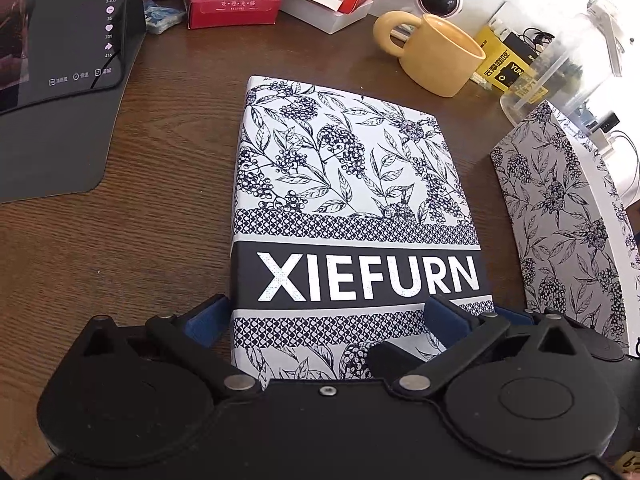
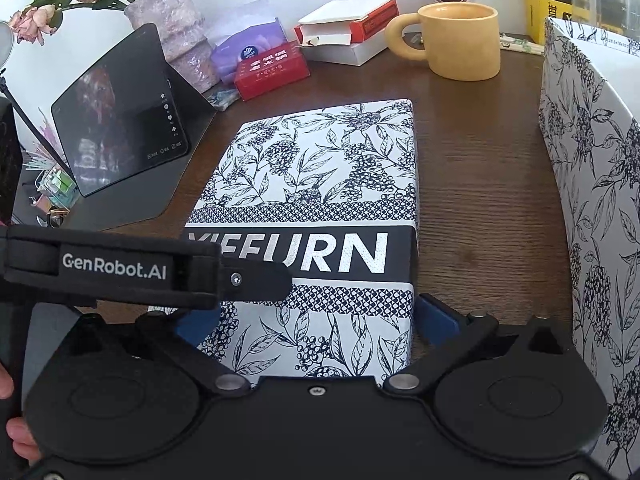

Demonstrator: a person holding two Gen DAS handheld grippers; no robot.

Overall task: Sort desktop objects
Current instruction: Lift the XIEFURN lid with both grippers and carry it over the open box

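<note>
A patterned box printed with leaves and berries is lying flat in the middle of the wooden desk, and both claws are reaching around its near end. The left claw is standing spread wide, one blue pad at the box's 7 o'clock corner and the other resting near the 5 o'clock edge, so it is straddling the box rather than pinching it. The right claw is likewise spread, its pads flanking the near end; whether either pad is actually pressing the cardboard I cannot tell. In the right wrist view the strap of the left claw is crossing over the lettering. At 3 o'clock a matching lid or tray is standing tilted on its edge, and at 1 o'clock a yellow mug is sitting just beyond the box's far corner. The risks, as I am judging them: the smooth cardboard is likely slipping if squeezed only at one end, the box is swinging into the mug if pushed forward, or the two claws are knocking each other, being so close together. The propped tablet at 10 o'clock is also within sweeping reach.
</note>
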